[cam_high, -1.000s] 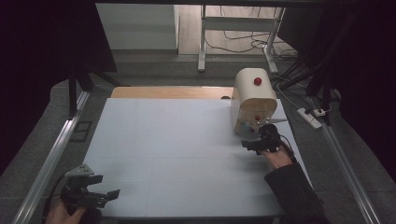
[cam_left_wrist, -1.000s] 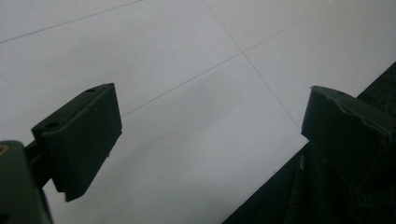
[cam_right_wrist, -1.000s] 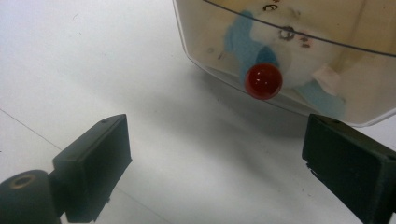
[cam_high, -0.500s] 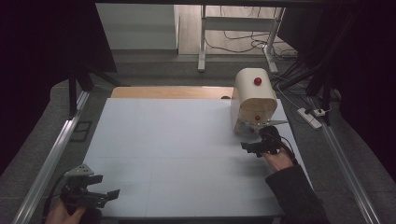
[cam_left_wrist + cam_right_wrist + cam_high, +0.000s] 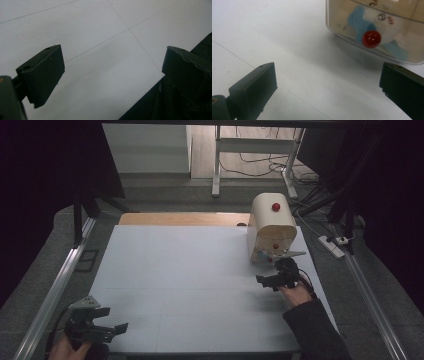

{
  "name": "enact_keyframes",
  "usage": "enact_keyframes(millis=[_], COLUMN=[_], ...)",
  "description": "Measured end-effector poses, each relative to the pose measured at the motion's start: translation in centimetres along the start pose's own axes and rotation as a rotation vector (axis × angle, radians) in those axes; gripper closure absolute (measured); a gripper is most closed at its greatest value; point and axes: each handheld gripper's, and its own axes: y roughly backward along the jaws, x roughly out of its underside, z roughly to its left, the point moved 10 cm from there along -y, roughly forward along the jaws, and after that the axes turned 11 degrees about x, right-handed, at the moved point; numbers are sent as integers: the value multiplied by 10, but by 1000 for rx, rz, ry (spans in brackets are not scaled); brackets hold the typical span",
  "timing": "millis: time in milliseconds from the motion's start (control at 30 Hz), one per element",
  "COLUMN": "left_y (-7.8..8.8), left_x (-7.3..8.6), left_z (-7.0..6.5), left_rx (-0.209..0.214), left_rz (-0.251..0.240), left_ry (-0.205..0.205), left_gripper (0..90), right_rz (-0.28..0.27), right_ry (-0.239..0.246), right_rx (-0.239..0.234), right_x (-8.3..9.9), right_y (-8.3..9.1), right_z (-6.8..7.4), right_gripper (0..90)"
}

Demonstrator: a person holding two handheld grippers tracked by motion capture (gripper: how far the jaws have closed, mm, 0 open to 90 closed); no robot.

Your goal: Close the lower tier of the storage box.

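High view: I see the cream box [image 5: 271, 227] far right on the white table [image 5: 190, 285]; right gripper [image 5: 270, 280] just near of it.
Left gripper view: my left gripper [image 5: 112, 75] gapes wide, empty, over the near-left table edge.
Right gripper view: jaws wide, nothing held; red knob [image 5: 371, 39] on the clear door [image 5: 387, 30] ahead.

Cream box [image 5: 271, 224] showing red knobs [image 5: 275, 206]; blue patches, perhaps tape, glimmering behind clear front panel [image 5: 372, 30]. White table [image 5: 190, 285] bearing faint grid lines. Black grippers [image 5: 274, 281].
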Motion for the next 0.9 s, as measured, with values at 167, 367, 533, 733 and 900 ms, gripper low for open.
enact_keyframes(millis=[167, 367, 533, 733, 900], left_y=[0, 0, 0, 0, 0], left_x=[0, 0, 0, 0, 0], left_z=[0, 0, 0, 0, 0], left_rx=[2, 2, 3, 3, 3], left_rz=[-1, -1, -2, -1, -1], left_ry=[0, -1, 0, -2, -3], left_gripper=[44, 44, 43, 42, 42], right_rz=[11, -3, -5, -12, -6], right_ry=[1, -1, 5, 12, 20], right_rx=[-7, -22, -30, -30, -35], right_x=[4, 4, 5, 9, 12], right_y=[1, 4, 7, 11, 12], right_z=[4, 10, 13, 16, 19], right_gripper=[0, 0, 0, 0, 0])
